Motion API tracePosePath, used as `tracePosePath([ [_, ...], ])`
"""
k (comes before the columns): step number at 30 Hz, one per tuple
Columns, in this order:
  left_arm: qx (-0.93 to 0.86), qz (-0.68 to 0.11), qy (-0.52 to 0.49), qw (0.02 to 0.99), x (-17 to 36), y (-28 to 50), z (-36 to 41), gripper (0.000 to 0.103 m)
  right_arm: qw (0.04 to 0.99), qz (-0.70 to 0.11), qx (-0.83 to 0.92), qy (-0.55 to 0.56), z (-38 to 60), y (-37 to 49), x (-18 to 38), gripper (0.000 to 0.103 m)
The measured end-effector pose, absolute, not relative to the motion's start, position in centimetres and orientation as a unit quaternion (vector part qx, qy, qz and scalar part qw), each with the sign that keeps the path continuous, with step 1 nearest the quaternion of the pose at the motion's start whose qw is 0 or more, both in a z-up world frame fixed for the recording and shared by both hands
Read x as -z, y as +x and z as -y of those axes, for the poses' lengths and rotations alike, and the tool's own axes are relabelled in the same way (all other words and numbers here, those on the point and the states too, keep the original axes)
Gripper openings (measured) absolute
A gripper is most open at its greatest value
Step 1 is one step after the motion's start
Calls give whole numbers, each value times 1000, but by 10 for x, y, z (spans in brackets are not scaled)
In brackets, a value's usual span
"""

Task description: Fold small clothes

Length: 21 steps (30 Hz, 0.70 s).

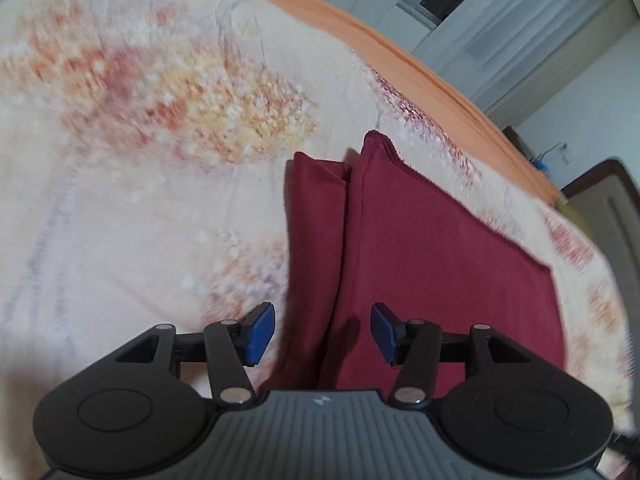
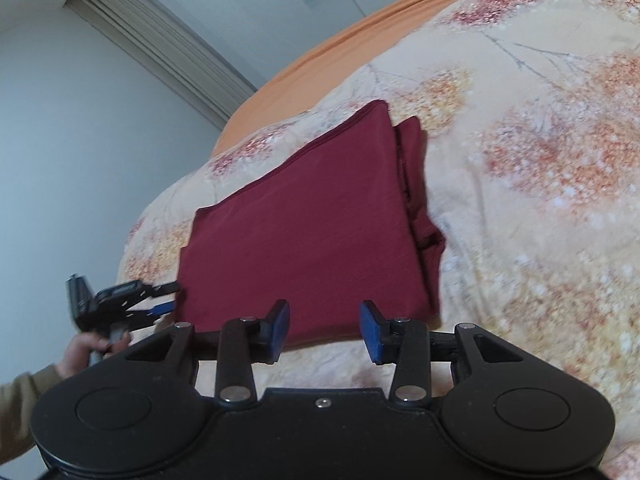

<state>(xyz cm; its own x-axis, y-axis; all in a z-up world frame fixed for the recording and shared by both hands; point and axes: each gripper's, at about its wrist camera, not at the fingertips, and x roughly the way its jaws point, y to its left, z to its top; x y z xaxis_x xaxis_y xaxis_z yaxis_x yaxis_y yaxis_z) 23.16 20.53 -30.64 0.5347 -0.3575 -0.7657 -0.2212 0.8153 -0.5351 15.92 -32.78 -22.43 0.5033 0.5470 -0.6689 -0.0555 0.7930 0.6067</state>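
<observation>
- The maroon garment (image 2: 308, 236) lies folded into a flat rectangle on the floral bedspread (image 2: 520, 160), so it looks like the fold is basically done.
- The left gripper (image 1: 322, 334) hovers with its fingers apart and empty over the garment's near edge.
- The right gripper (image 2: 324, 330) is open too, holding nothing, probably just clearing off the cloth.

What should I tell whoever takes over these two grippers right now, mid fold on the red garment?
Left gripper: open, nothing between its fingers, hovering over the near edge of the red garment.
Right gripper: open, empty, just off the garment's near edge.
The garment lies folded into a rough rectangle on the floral blanket, with a narrower folded layer sticking out along one side.
Done: at least one fold is in and both grippers have let go.
Left: probably tuck or square up that protruding side, then another fold if it should be smaller. No other clothes are in view.
</observation>
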Motion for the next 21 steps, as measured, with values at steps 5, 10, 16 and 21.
tracePosePath([
  [5, 47, -490, -339, 802, 331, 253, -211, 64, 843, -446, -216, 208, 287, 170, 221, 40],
  [10, 39, -487, -323, 811, 331, 257, -200, 38, 868, -418, -260, 73, 198, 223, 234, 0],
  [16, 26, -487, -285, 825, 306, 257, -181, 16, 857, -444, -261, 12, 129, 306, 272, 0],
  [21, 49, -476, -282, 832, 283, 252, -178, 14, 833, -502, -233, -3, 114, 338, 314, 0],
])
